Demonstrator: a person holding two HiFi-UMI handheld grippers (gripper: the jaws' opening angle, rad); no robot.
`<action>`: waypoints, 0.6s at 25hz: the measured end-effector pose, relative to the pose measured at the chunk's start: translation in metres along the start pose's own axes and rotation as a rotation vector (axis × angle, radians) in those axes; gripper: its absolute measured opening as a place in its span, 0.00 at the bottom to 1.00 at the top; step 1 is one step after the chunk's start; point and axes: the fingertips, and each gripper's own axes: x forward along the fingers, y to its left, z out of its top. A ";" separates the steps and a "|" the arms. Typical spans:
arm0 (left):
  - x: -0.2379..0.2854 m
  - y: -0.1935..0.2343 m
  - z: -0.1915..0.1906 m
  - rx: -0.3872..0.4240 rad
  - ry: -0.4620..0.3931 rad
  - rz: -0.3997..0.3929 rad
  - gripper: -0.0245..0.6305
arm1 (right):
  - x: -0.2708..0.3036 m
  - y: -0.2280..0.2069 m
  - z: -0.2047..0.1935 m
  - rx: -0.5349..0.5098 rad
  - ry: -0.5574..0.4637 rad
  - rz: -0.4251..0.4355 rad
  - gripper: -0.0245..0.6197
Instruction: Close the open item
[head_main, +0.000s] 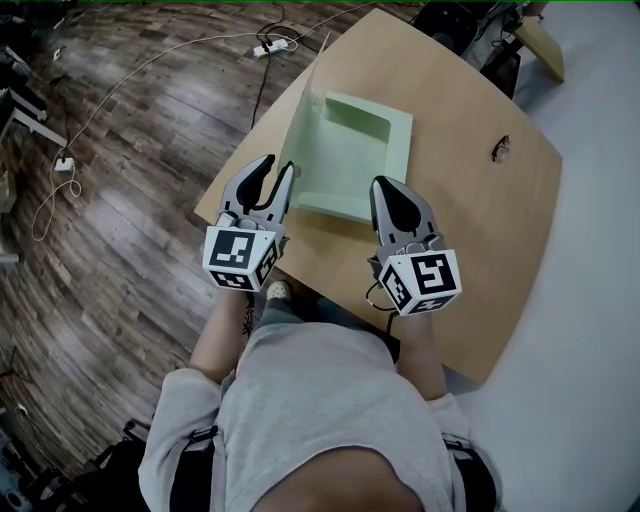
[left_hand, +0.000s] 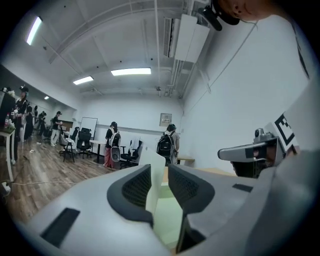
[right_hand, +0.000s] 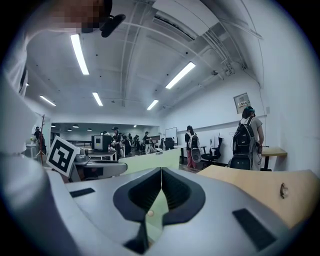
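Note:
A pale green box (head_main: 362, 150) lies open on the wooden table (head_main: 470, 230). Its lid (head_main: 303, 120) stands upright along the box's left side. My left gripper (head_main: 272, 175) is at the lid's near edge with its jaws open. In the left gripper view the lid's thin edge (left_hand: 156, 192) stands between the left gripper's (left_hand: 159, 175) dark pads, with a gap showing. My right gripper (head_main: 392, 190) is shut with nothing between its fingers, just in front of the box's near wall. In the right gripper view, the right gripper's (right_hand: 161, 172) pads meet and the green box (right_hand: 155, 162) lies beyond them.
A small dark object (head_main: 501, 148) lies on the table's right part. The table's near edge is close to my body. A power strip (head_main: 272, 46) and cables lie on the wooden floor to the left. Several people stand far off in the room.

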 end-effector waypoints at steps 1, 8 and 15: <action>0.000 0.000 0.000 -0.014 -0.006 0.007 0.18 | -0.001 -0.002 0.000 0.001 0.002 0.000 0.05; 0.004 -0.013 0.000 -0.023 0.012 0.000 0.07 | -0.010 -0.016 -0.005 0.011 0.006 0.008 0.05; 0.010 -0.037 -0.008 -0.044 0.038 -0.026 0.07 | -0.024 -0.034 -0.012 0.029 0.001 -0.001 0.05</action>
